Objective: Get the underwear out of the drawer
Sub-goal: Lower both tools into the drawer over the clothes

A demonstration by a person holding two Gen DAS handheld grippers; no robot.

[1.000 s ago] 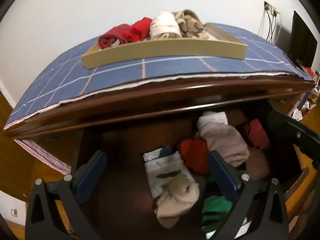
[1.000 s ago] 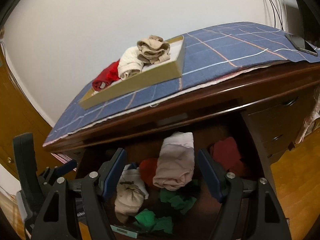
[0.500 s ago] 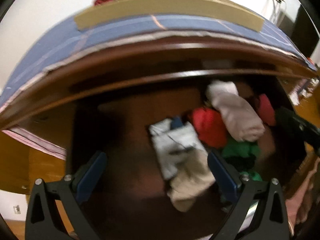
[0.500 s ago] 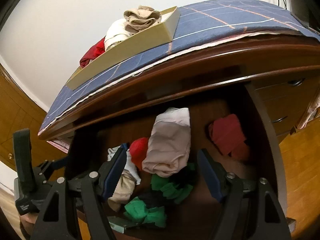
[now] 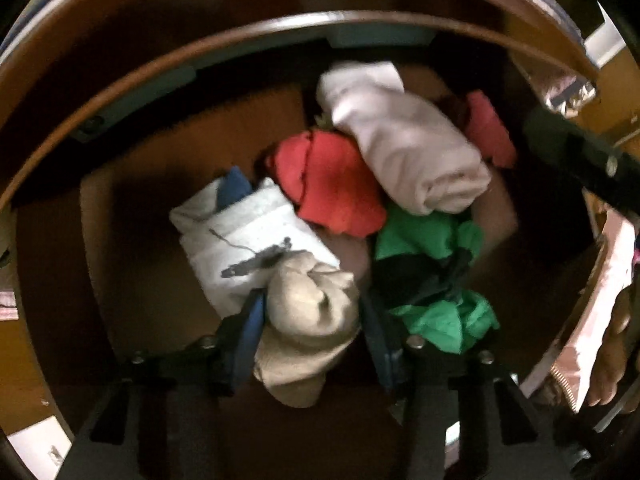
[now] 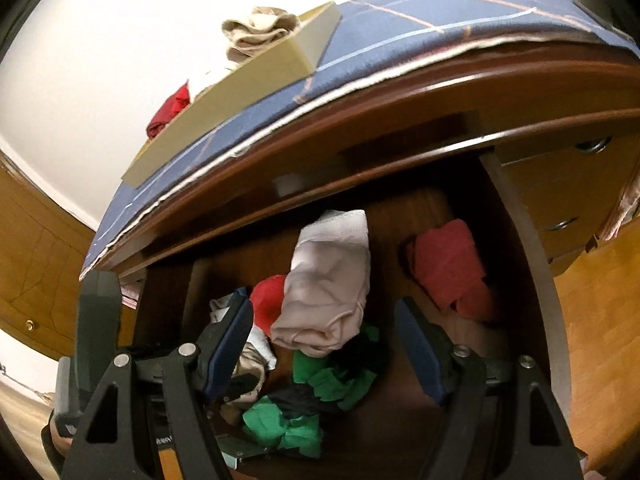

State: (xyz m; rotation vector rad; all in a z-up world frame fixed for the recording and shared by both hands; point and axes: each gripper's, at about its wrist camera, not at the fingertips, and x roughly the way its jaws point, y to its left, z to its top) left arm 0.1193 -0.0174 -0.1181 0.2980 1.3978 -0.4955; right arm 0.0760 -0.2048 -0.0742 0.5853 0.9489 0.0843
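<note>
Moved since before: left gripper [image 5: 312,320] has dropped from above the bench edge into the open drawer [image 5: 132,208], pointing straight down.
Left jaws: closing round the beige rolled underwear [image 5: 308,320]; both blue pads look to be against its sides.
White folded piece [image 5: 248,236]: touching the beige roll, on its upper left.
Red piece [image 5: 332,184]: middle of the pile, under the pale pink roll [image 5: 404,148].
Green and black pieces [image 5: 436,280]: just right of the left jaws.
Right gripper [image 6: 324,344]: hovers over the drawer, jaws spread with nothing between the pads.
Tray [image 6: 240,96]: on the bench's blue cloth [image 6: 400,40], holding folded pieces.
</note>
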